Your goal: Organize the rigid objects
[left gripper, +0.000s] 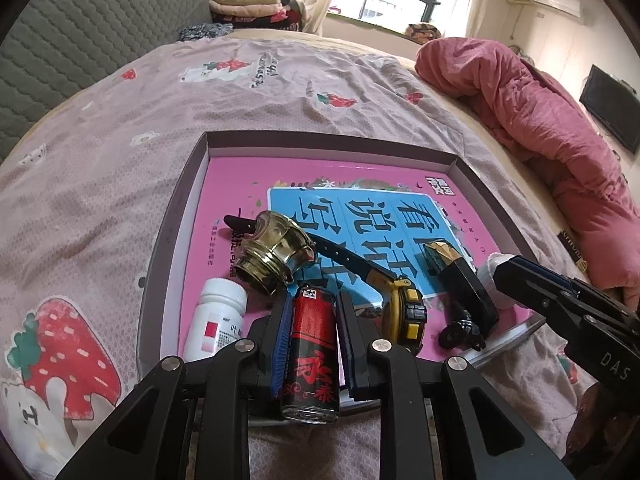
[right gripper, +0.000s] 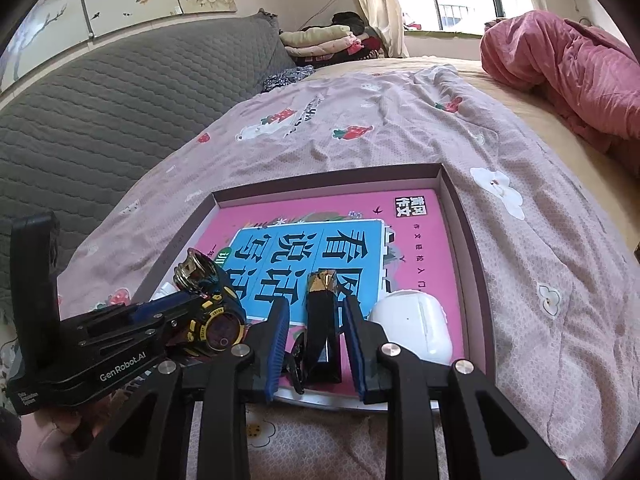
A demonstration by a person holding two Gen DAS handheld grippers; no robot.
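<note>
A shallow box tray [left gripper: 332,137] lies on the bed with a pink book [left gripper: 224,184] as its floor. My left gripper [left gripper: 314,300] is shut on a red-and-black can [left gripper: 314,344] at the tray's near edge. Beside it lie a white pill bottle [left gripper: 218,320], a brass fitting [left gripper: 276,256] and a yellow-and-black watch [left gripper: 404,308]. My right gripper [right gripper: 316,306] hovers with its jaws nearly together and nothing gripped. Through the narrow gap I see a black gold-tipped piece [right gripper: 322,320] lying in the tray, untouched by the pads. A white earbud case [right gripper: 412,324] rests just to its right.
The strawberry-print sheet [left gripper: 120,140] spreads around the tray. A heaped pink quilt [left gripper: 540,128] lies at the right, a grey quilted backrest [left gripper: 80,40] at the left, folded clothes [left gripper: 248,4] at the far end. A hand [right gripper: 44,432] holds the left gripper [right gripper: 196,300].
</note>
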